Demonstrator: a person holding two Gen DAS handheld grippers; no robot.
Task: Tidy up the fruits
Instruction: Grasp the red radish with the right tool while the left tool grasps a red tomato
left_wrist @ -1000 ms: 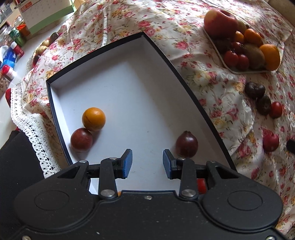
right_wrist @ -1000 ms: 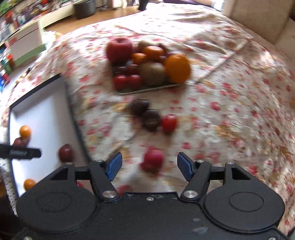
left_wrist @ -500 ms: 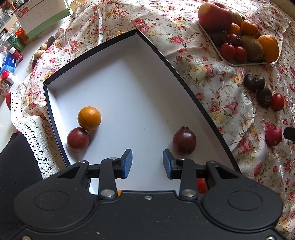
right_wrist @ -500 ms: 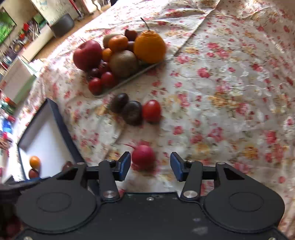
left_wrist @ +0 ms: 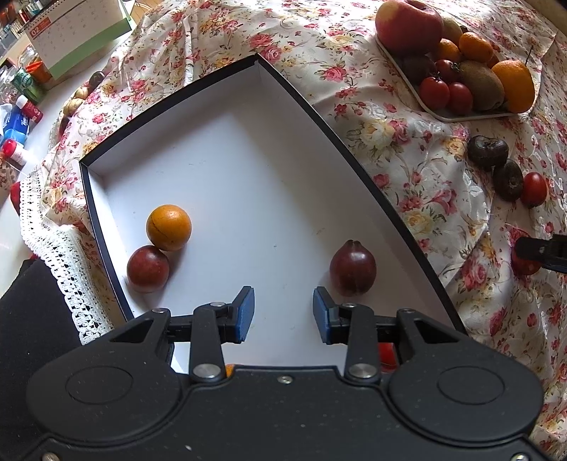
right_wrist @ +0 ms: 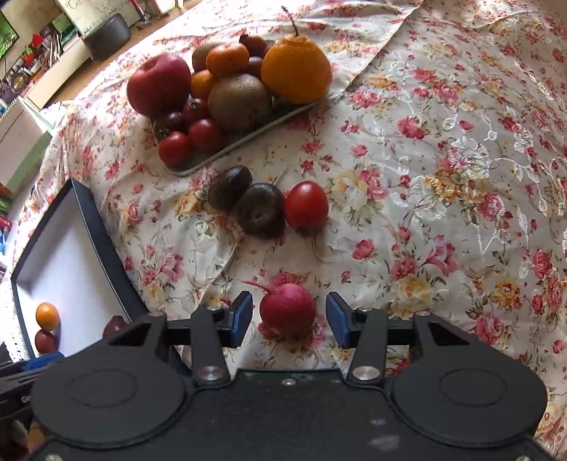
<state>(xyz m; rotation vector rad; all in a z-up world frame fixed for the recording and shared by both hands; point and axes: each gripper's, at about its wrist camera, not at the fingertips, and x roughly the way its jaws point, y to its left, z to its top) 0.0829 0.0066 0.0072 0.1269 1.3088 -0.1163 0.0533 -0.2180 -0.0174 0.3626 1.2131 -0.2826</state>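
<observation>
My right gripper (right_wrist: 288,321) is open, its blue pads on either side of a red radish-like fruit (right_wrist: 287,308) that lies on the floral cloth; they do not touch it. My left gripper (left_wrist: 283,314) is open and empty over the near end of a black-rimmed white box (left_wrist: 340,142). The box holds an orange (left_wrist: 169,227), a dark red round fruit (left_wrist: 147,268) and a dark red pointed fruit (left_wrist: 352,267). Further out lie two dark fruits (right_wrist: 260,209) and a red tomato (right_wrist: 306,204).
A tray (right_wrist: 212,161) piled with an apple (right_wrist: 158,83), a big orange (right_wrist: 296,69), a kiwi, tangerines and tomatoes stands at the back. A calendar box (left_wrist: 76,33) and bottles (left_wrist: 21,106) sit off the cloth at far left.
My right gripper has come down and forward, so the red fruit now sits between its pads. The left gripper has drifted slightly over the box, still open.
</observation>
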